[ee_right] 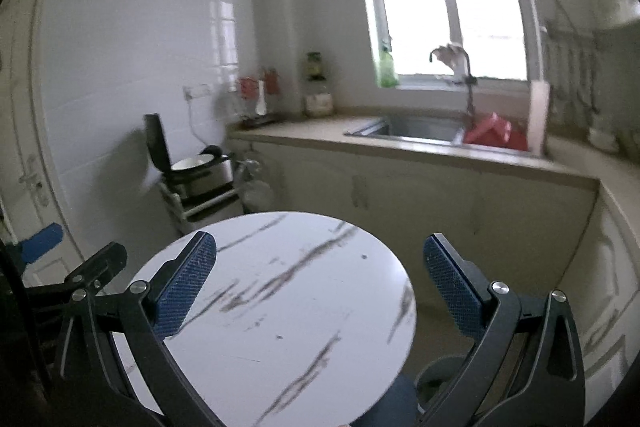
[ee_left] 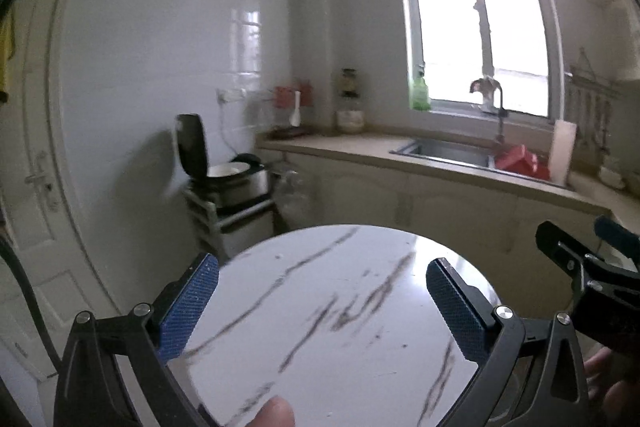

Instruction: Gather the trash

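Both grippers hover over a round white marble-pattern table (ee_left: pixel 320 327) (ee_right: pixel 288 307). My left gripper (ee_left: pixel 322 279) is open, its blue pads wide apart with nothing between them. My right gripper (ee_right: pixel 320 259) is open too, also holding nothing. The right gripper (ee_left: pixel 580 259) shows at the right edge of the left wrist view, and the left gripper (ee_right: pixel 80 267) at the left edge of the right wrist view. No trash shows on the table. A red plastic bag (ee_left: pixel 520 161) (ee_right: pixel 494 135) lies beside the sink (ee_left: pixel 448 149) (ee_right: pixel 416 127) on the counter.
A rice cooker (ee_left: pixel 228 179) with its lid up sits on a low rack left of the counter. A green bottle (ee_left: pixel 419 93) stands on the window sill, jars (ee_left: pixel 350 103) in the corner, a white door (ee_left: pixel 36 187) at left. A fingertip (ee_left: pixel 276 413) shows at the bottom.
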Demonstrator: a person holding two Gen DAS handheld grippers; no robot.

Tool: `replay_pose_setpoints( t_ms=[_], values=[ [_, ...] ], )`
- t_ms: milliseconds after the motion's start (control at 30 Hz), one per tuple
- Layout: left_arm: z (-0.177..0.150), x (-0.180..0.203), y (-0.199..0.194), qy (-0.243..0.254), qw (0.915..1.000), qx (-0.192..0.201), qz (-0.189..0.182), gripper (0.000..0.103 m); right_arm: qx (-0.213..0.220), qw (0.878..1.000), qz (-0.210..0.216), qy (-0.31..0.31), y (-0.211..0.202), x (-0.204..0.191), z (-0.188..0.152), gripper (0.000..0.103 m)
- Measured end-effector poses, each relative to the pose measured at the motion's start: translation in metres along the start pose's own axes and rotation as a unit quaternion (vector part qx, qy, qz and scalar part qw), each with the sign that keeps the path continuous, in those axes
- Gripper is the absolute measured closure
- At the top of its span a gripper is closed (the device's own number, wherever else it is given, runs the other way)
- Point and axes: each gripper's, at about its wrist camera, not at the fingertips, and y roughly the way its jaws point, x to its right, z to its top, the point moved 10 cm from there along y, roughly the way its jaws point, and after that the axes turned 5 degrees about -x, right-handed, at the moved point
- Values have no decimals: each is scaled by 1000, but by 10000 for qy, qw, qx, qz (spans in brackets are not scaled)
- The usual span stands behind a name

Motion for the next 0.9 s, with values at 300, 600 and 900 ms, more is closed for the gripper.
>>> replay_pose_setpoints(
  t_ms=[300, 600, 900],
  values=[
    [-26, 0, -56, -243, 9988, 357, 224, 1, 266, 9993, 93, -262, -19, -47, 5, 0],
    [-41, -4, -75, -449, 9975, 471, 280, 1, 330, 9991, 117, -252, -24, -54, 7, 0],
    [-33, -2, -62, -457, 9976, 454, 235, 1, 302, 9989, 194, -289, -25, -60, 4, 0]
  ],
)
